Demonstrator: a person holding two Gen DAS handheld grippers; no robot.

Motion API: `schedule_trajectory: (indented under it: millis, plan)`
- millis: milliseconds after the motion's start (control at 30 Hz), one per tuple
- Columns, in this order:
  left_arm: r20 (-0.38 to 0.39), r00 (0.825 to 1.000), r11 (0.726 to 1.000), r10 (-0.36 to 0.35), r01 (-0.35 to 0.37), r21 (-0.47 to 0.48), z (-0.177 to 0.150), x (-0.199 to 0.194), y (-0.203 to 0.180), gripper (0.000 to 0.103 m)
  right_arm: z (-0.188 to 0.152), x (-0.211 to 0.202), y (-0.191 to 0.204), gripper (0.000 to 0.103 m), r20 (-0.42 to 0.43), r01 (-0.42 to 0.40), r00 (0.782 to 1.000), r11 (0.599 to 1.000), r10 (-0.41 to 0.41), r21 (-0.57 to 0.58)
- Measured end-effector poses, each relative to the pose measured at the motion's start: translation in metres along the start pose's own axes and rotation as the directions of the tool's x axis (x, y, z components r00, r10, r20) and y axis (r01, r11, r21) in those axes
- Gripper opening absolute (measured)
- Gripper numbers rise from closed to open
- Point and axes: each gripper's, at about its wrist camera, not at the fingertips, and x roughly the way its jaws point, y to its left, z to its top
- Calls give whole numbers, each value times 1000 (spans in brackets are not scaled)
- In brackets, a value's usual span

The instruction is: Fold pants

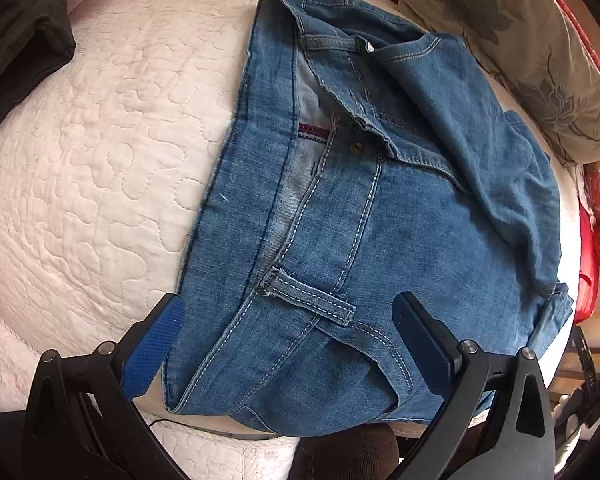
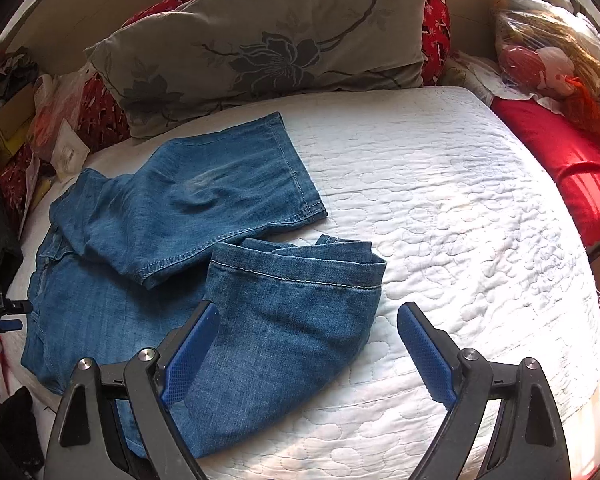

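Observation:
Blue jeans [image 1: 400,220] lie on a white quilted bed [image 1: 92,152]. In the left wrist view the waistband, with a belt loop [image 1: 312,296] and the open fly, is spread below my left gripper [image 1: 288,320]. Its blue pads [image 1: 156,348] stand wide apart over the denim and pinch nothing. The right wrist view shows the legs [image 2: 188,200]. One is laid across the top and the other ends in a turned-up hem [image 2: 300,272] close in front of my right gripper [image 2: 308,312]. That gripper is open, with its left finger over the denim and its right finger over the quilt [image 2: 460,208].
A grey flowered pillow [image 2: 268,44] and red patterned cushions line the head of the bed. A red cushion [image 2: 560,152] and plastic bags [image 2: 548,48] sit at the right. Dark clothing [image 1: 20,28] lies at the bed's left edge. The near edge of the mattress is just below the jeans.

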Motion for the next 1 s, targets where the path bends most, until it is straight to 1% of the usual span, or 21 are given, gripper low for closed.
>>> schedule_trajectory:
  millis: [100, 233, 333, 367, 400, 433, 467, 500, 533, 567, 600, 633, 667, 700, 733, 800, 867, 900, 933, 1000]
  plan:
    - [-26, 999, 1000, 23, -23, 10, -2, 12, -5, 103, 4, 13, 18, 92, -10, -8, 1000, 1000, 8, -4]
    - [-16, 998, 997, 67, -66, 40, -4, 14, -13, 103, 3, 33, 53, 92, -22, 13, 1000, 999, -14, -37]
    - [-16, 997, 996, 78, -78, 43, -5, 17, -17, 103, -2, 52, 70, 88, -41, 89, 995, 991, -93, -97]
    - [-16, 996, 996, 83, -83, 44, -5, 16, -19, 103, -4, 56, 72, 71, -43, 107, 993, 987, -113, -117]
    - [-17, 996, 995, 91, -90, 45, -3, 17, -24, 103, -6, 60, 71, 54, -55, 100, 993, 987, -108, -130]
    - [-14, 995, 994, 98, -97, 46, -5, 17, -25, 103, -8, 65, 66, 19, -89, 41, 995, 991, -52, -128]
    - [-12, 994, 993, 108, -107, 46, -3, 17, -24, 100, -11, 67, 57, 7, -119, -26, 993, 994, 13, -107]
    - [-10, 992, 991, 128, -128, 48, -4, 17, -26, 97, -13, 64, 47, 7, -120, -62, 991, 995, 52, -82]
    - [-7, 991, 989, 137, -136, 53, -4, 16, -29, 91, -15, 58, 36, 4, -111, -80, 991, 995, 73, -61]
    - [-2, 991, 990, 130, -130, 53, -6, 12, -30, 81, -18, 50, 24, 4, -99, -92, 991, 995, 88, -40]
    - [5, 991, 990, 131, -131, 51, -8, 8, -32, 75, -21, 40, 10, 4, -83, -107, 991, 994, 105, -15]
    - [10, 991, 989, 133, -134, 55, -11, 3, -33, 66, -24, 30, -4, 4, -69, -116, 991, 993, 117, 10]
    - [10, 994, 992, 108, -108, 57, -16, 0, -36, 57, -28, 19, -21, 4, -55, -130, 990, 991, 132, 43]
    - [8, 996, 994, 90, -90, 56, -21, -3, -35, 53, -35, 10, -38, 4, -42, -136, 989, 988, 139, 75]
    - [2, 995, 993, 105, -104, 60, -26, -4, -37, 43, -43, 4, -55, 4, -41, -131, 990, 985, 136, 110]
    - [1, 990, 987, 140, -139, 78, -37, 0, -35, 43, -62, 6, -88, 4, -84, -120, 987, 975, 138, 187]
    - [17, 989, 986, 146, -146, 83, -44, -2, -35, 43, -82, 11, -112, 7, -143, -106, 979, 958, 148, 266]
    - [12, 990, 987, 142, -142, 76, -47, -4, -34, 43, -89, 11, -119, 10, -158, -104, 975, 949, 157, 298]
    - [6, 992, 990, 128, -128, 67, -49, -7, -32, 43, -93, 8, -126, 12, -153, -107, 974, 938, 165, 329]
    - [16, 996, 995, 92, -92, 49, -52, -19, -23, 43, -90, -5, -134, 13, -114, -97, 982, 925, 148, 368]
